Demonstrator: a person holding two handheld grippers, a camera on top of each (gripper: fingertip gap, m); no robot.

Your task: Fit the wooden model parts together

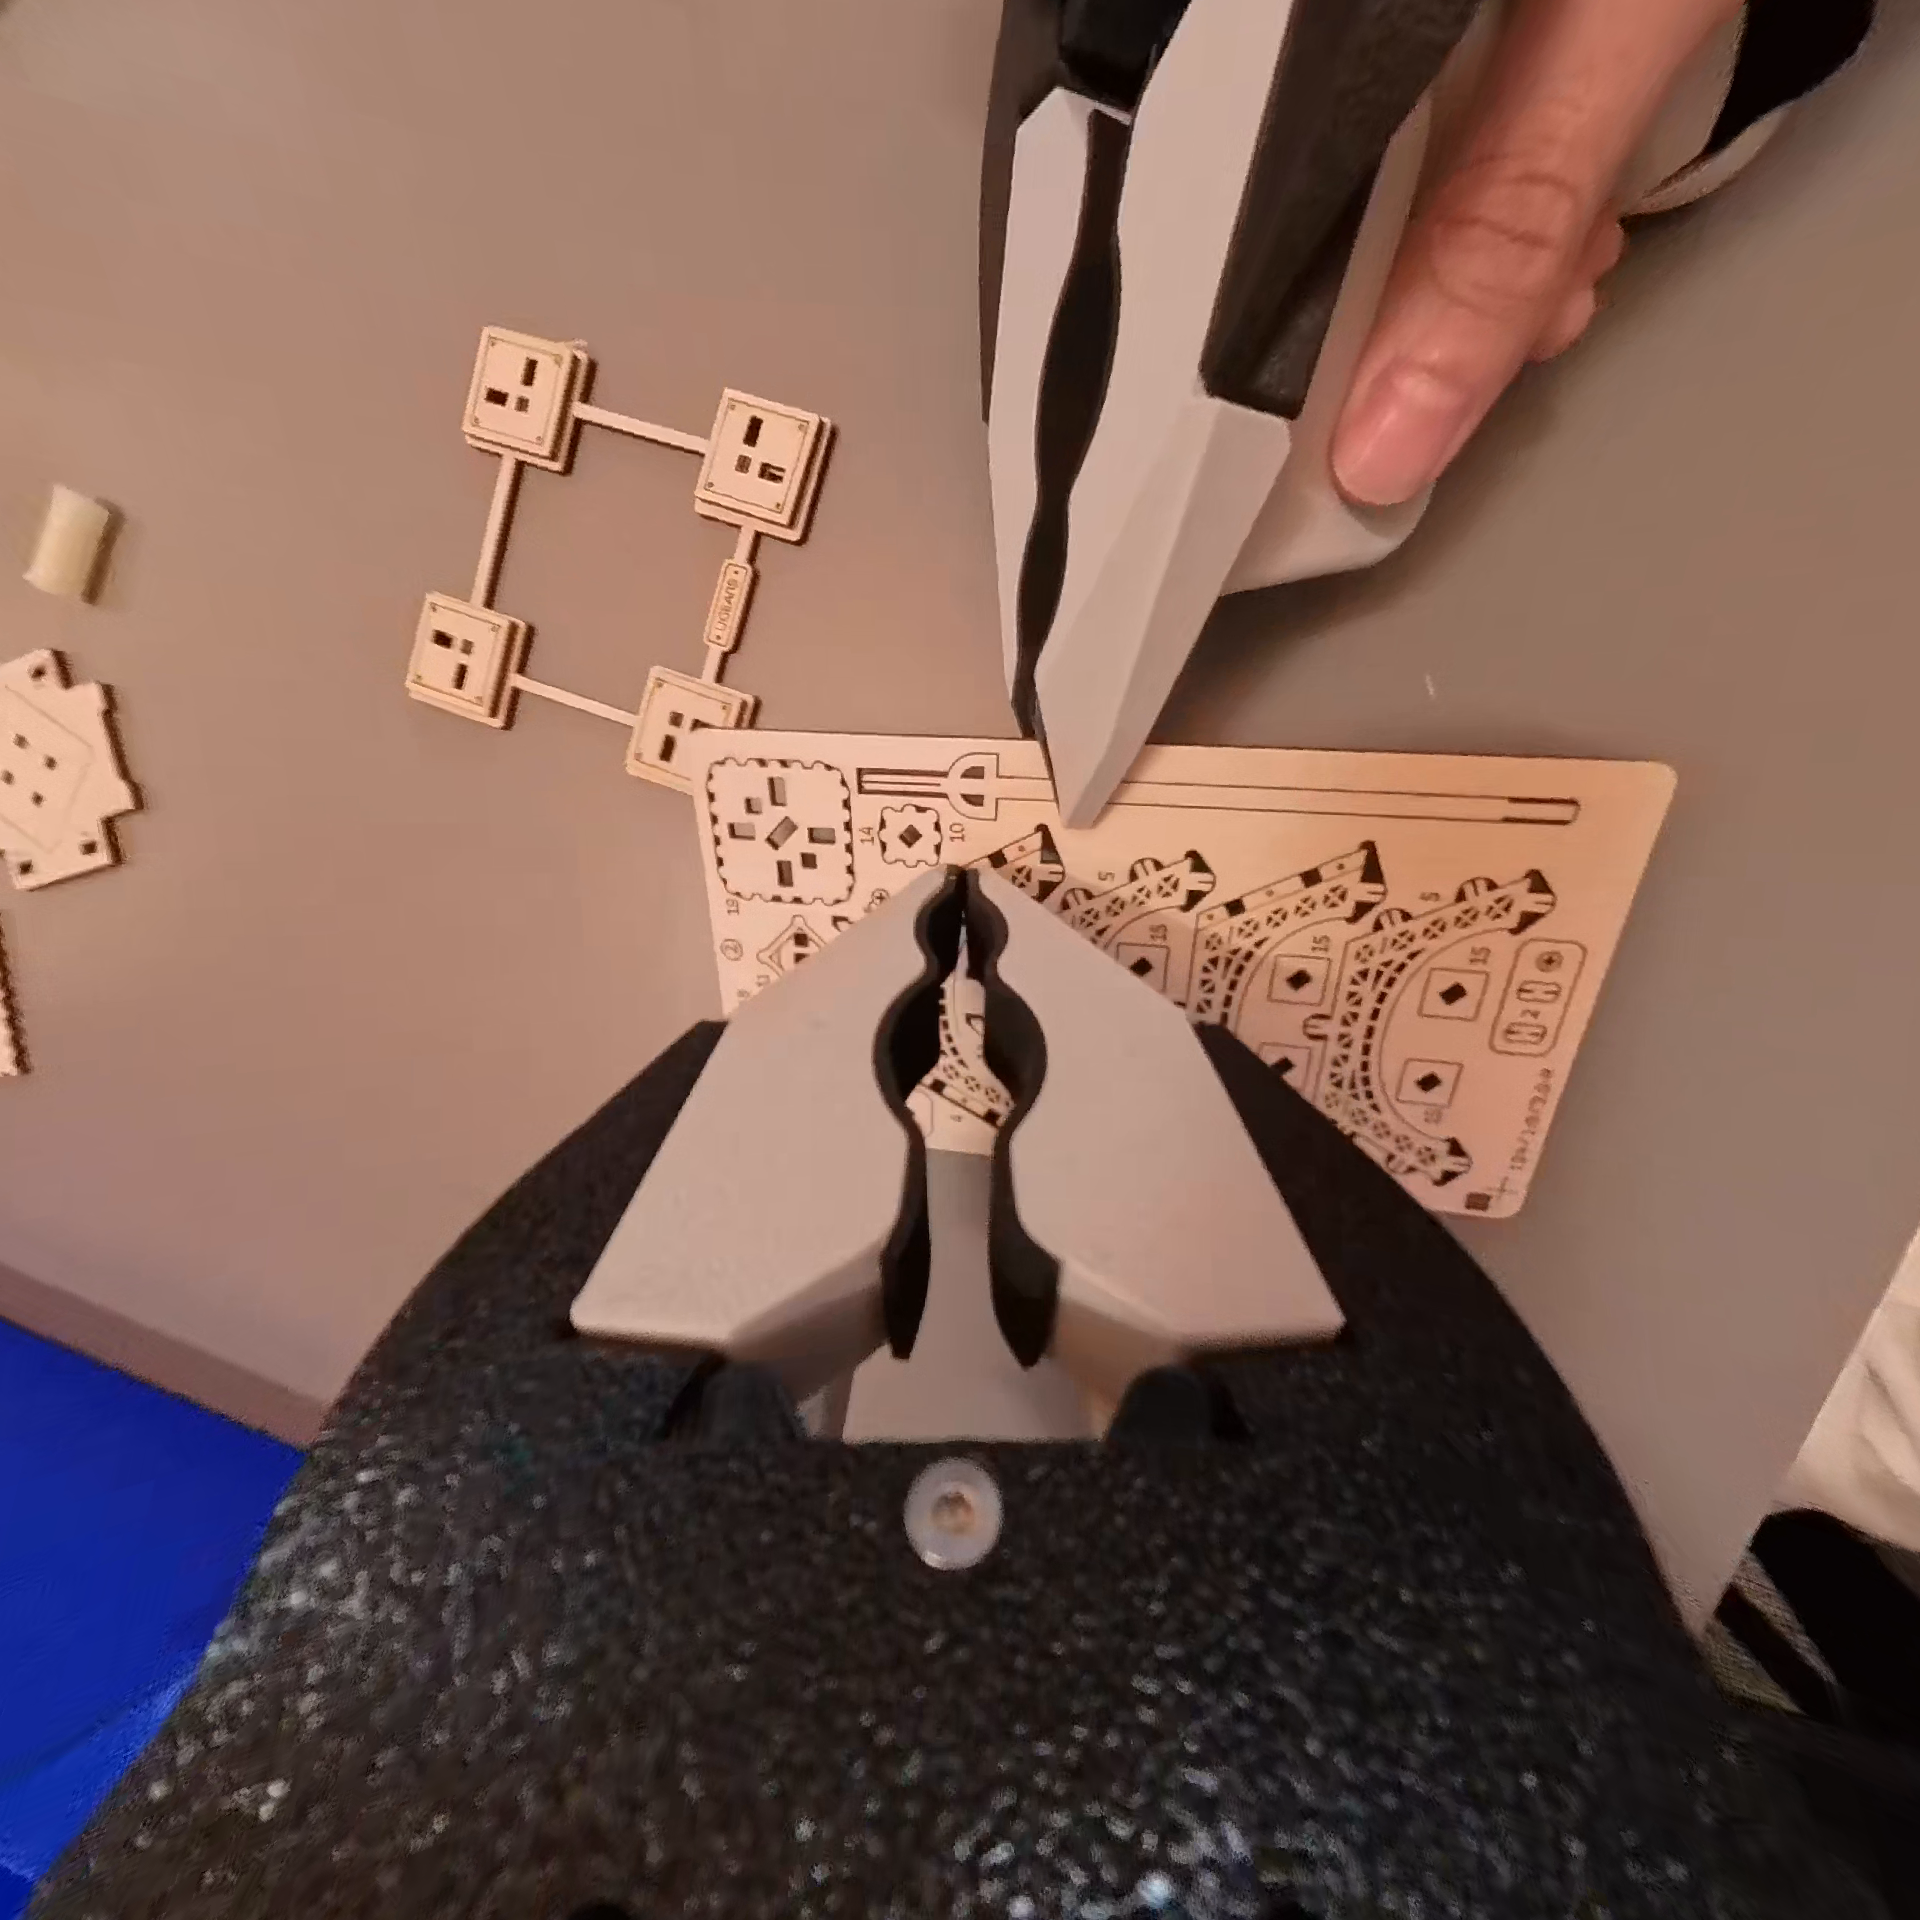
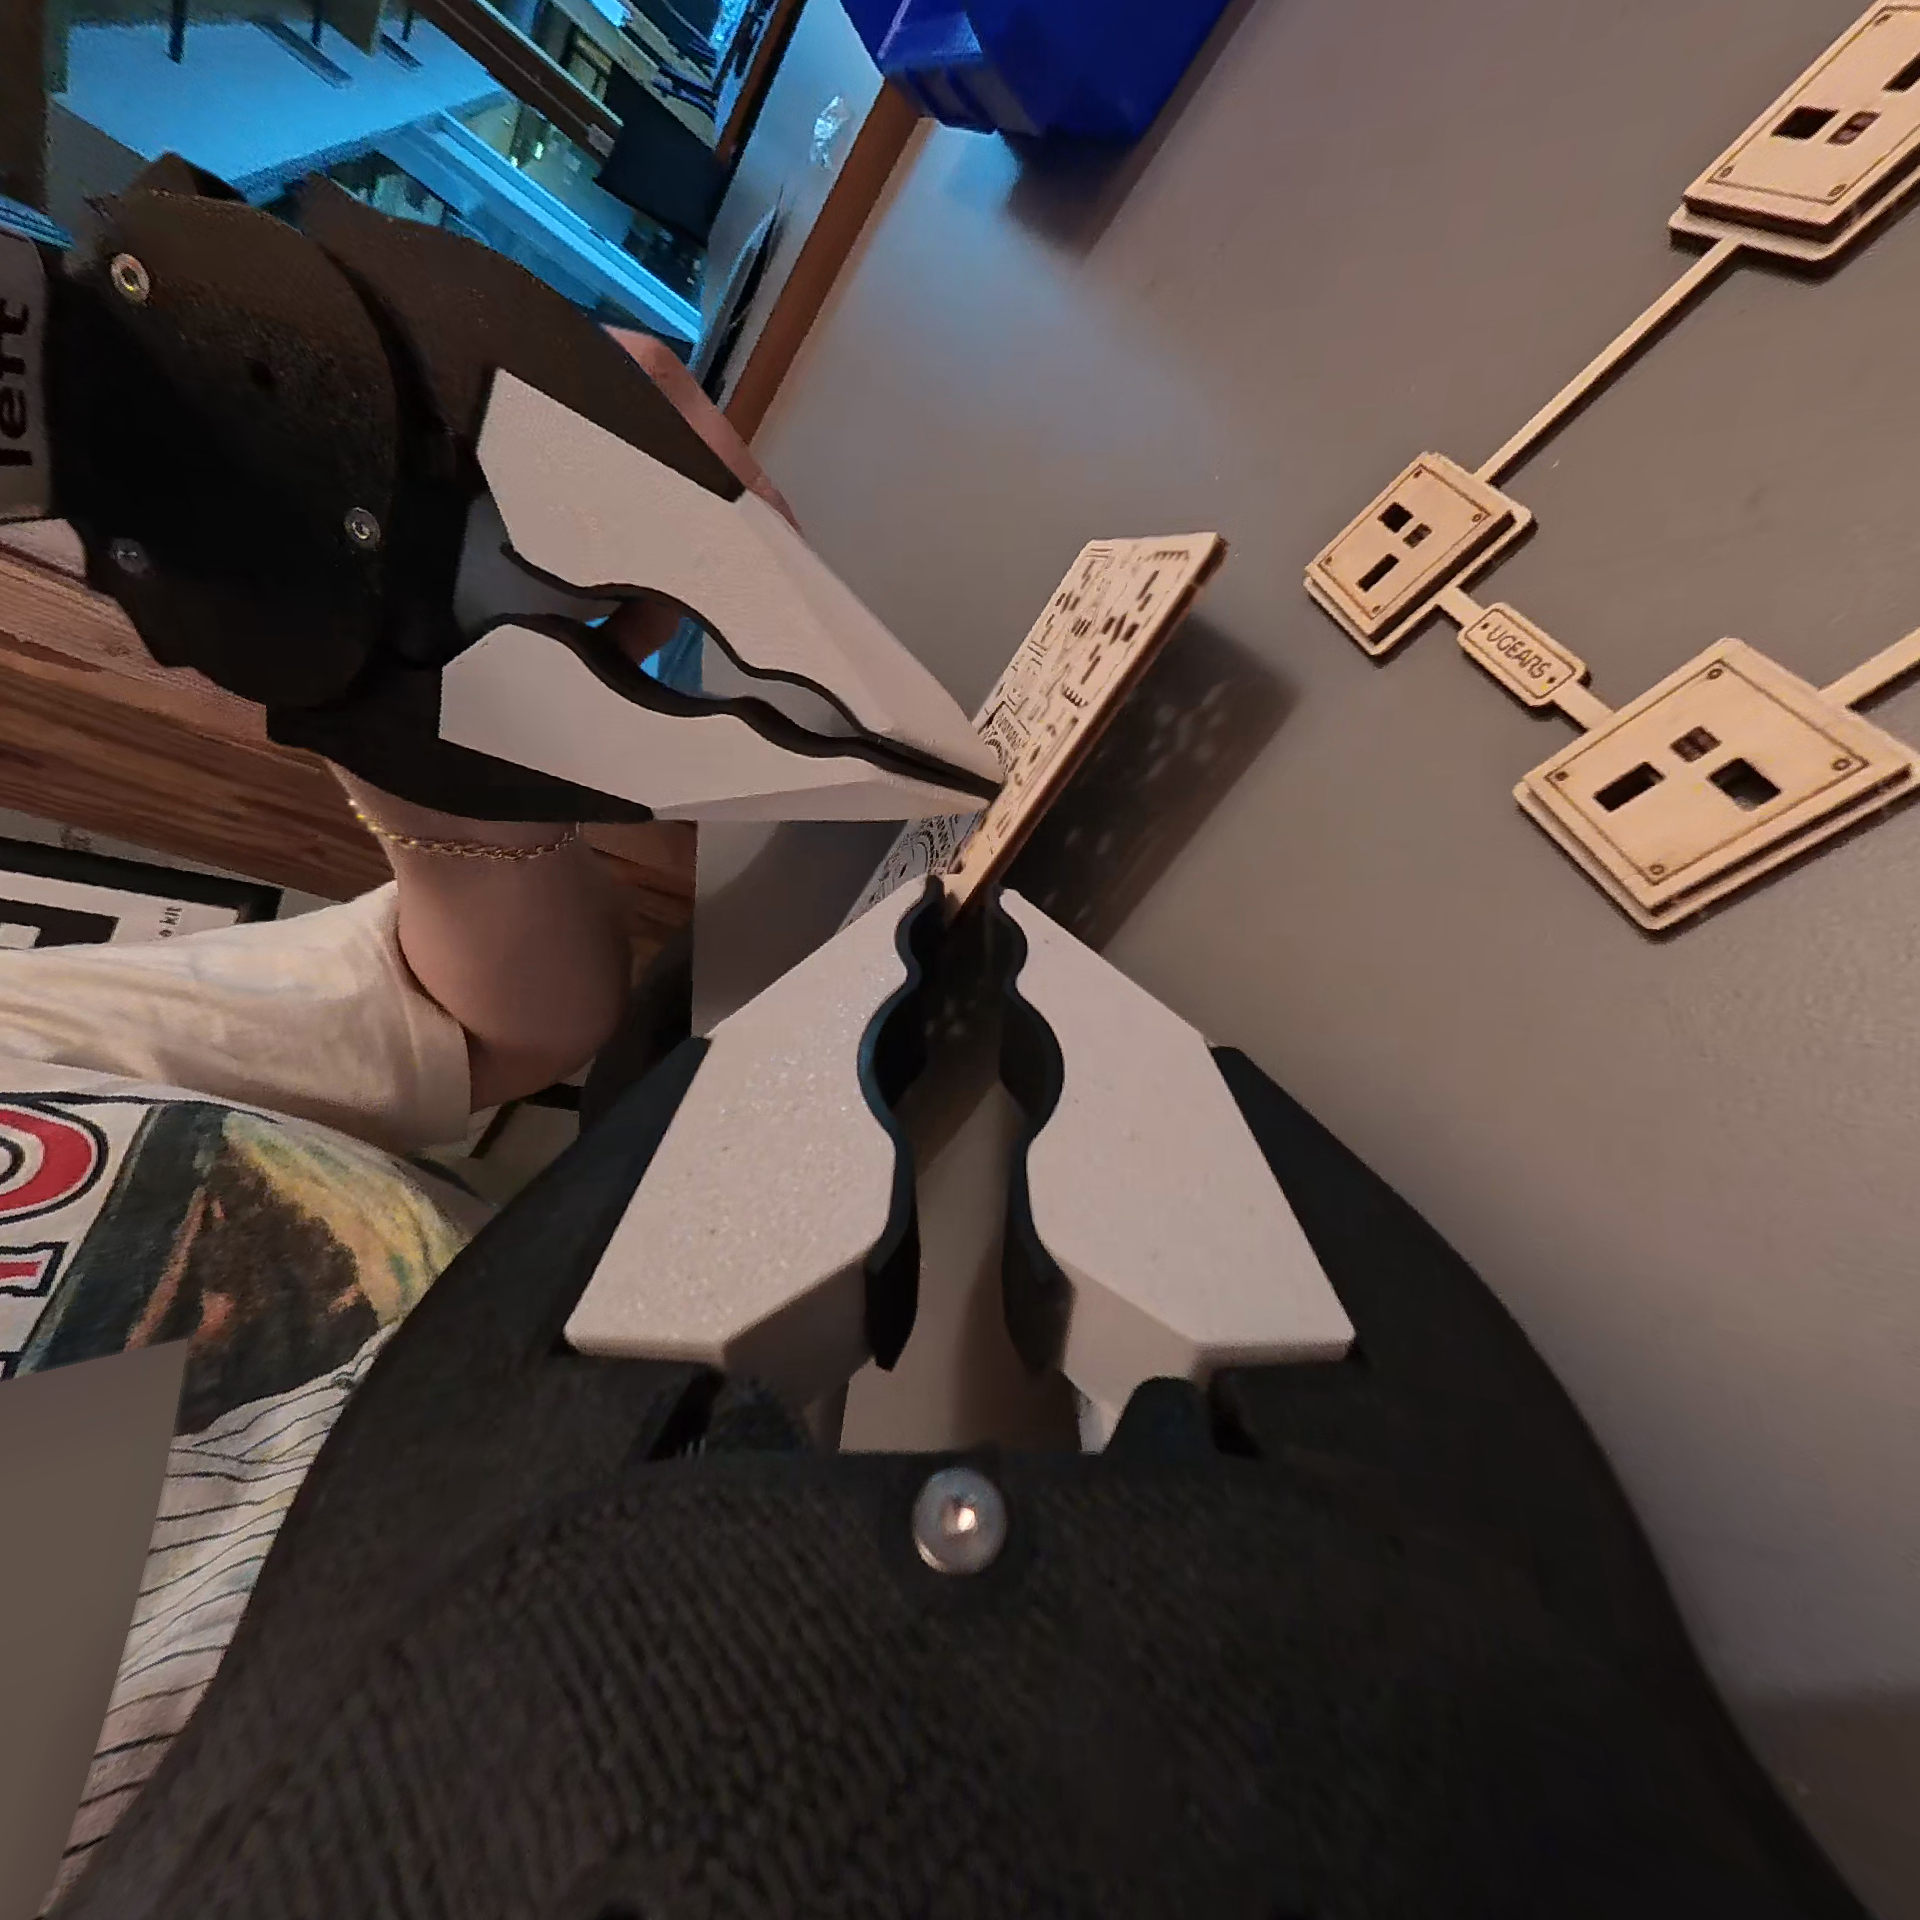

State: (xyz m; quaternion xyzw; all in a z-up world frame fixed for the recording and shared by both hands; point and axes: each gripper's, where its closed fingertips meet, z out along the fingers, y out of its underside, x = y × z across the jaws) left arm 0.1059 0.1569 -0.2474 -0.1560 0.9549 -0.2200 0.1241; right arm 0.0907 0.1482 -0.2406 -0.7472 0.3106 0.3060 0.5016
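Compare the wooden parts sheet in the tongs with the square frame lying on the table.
The parts sheet is a solid rectangle packed with uncut pieces; the square frame is open, four small plates joined by thin bars. The parts sheet is gripped at its edge by the right tongs and tilted off the table; the square frame lies flat, untouched. Both are pale laser-cut wood.

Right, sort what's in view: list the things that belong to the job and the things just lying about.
Job:
- wooden parts sheet, clamped at its edge by the right gripper
- left gripper, tips closed against the sheet
- four-square frame, flat on the table
- notched plate

Lying about:
- cream cylinder
- blue bin
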